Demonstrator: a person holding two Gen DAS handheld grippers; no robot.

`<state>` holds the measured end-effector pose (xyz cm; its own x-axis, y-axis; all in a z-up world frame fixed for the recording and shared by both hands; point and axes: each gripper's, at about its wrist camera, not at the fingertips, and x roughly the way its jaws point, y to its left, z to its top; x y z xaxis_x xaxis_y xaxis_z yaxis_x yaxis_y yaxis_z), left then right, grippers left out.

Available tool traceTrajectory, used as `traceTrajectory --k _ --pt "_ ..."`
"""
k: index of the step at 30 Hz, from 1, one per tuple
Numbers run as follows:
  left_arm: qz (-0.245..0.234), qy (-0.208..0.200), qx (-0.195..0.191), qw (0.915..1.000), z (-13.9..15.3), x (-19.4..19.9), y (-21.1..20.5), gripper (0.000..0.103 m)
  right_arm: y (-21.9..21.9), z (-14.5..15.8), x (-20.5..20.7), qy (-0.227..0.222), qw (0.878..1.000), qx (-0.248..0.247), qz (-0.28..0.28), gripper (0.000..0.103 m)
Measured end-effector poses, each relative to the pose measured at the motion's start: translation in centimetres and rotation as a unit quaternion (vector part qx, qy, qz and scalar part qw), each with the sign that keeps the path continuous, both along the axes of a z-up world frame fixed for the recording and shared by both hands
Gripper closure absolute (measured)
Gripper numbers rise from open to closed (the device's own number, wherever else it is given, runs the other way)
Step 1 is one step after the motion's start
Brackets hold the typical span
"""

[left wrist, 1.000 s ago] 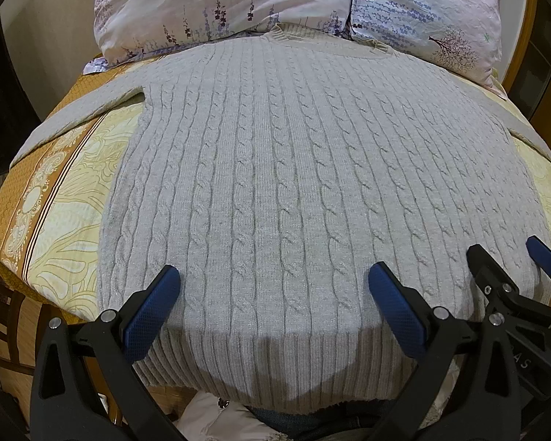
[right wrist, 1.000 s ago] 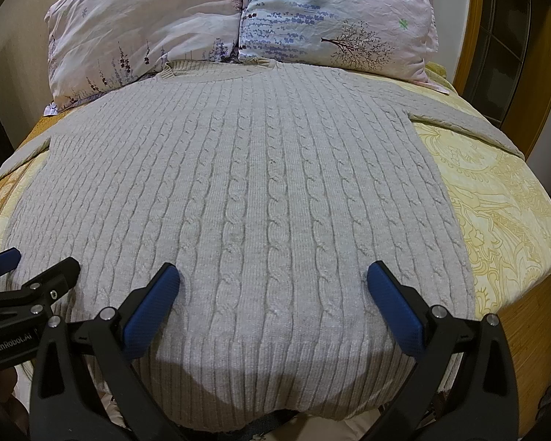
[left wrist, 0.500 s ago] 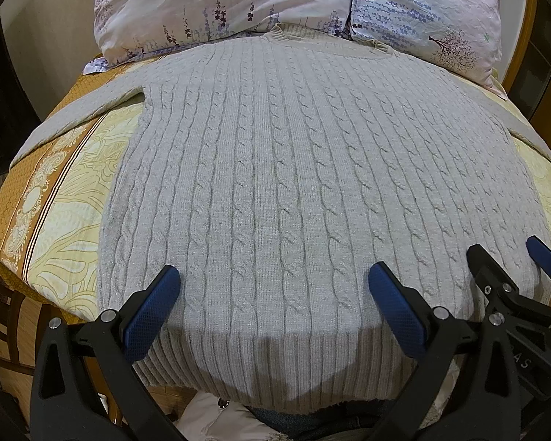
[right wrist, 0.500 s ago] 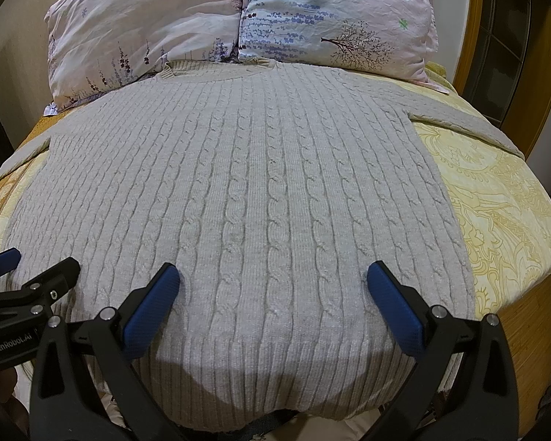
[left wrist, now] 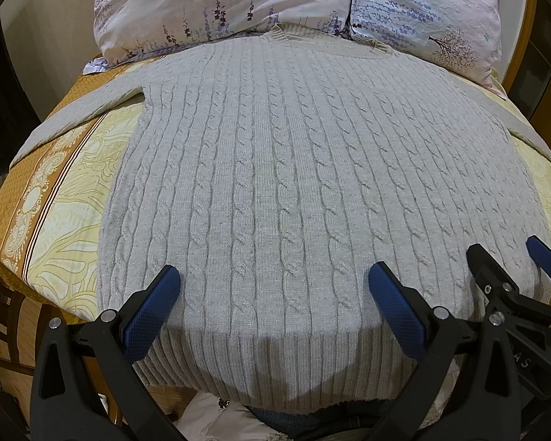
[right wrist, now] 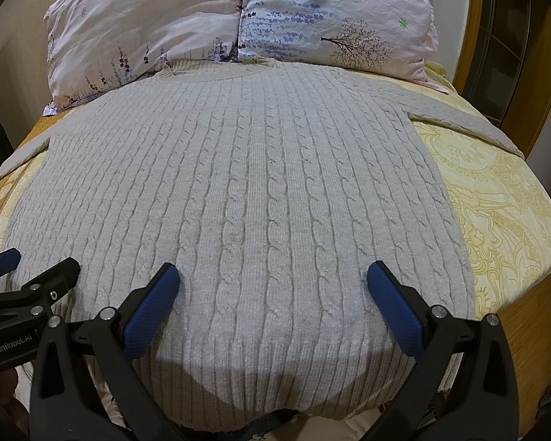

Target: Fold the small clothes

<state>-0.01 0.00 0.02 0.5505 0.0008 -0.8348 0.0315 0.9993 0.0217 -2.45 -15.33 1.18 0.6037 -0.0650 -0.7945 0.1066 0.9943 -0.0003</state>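
Grey cable-knit sweater (left wrist: pixel 294 183) is lying flat across the bedspread (left wrist: pixel 66 213), filling mid-frame, its collar reaching the pillows (right wrist: pixel 238 18) at the top. Both sleeves are running off the side edges. The left gripper (left wrist: pixel 272 286) and right gripper (right wrist: pixel 272 286) are hanging spread wide over the hem, which is dipping out of sight at the bottom

sweater (left wrist: pixel 305 191) flat on bedspread (left wrist: pixel 66 220), collar at far end touching two pillows (left wrist: pixel 216 3) side by side; sleeves spread left and right; left gripper (left wrist: pixel 272 294) and right gripper (right wrist: pixel 272 294) side by side above near hem, jaws apart
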Motion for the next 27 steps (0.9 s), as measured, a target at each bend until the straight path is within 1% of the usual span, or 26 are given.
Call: traceTrajectory --k 20,27 --pt "0.000 0.000 0.000 1.0000 0.00 -0.01 0.00 0.001 0.06 -0.13 0.21 0.001 1.000 -0.001 0.001 0.002" --pt "-0.002 0.002 0.001 1.0000 0.03 -0.01 -0.01 0.001 -0.04 -0.46 0.43 0.001 1.000 0.000 0.018 0.002"
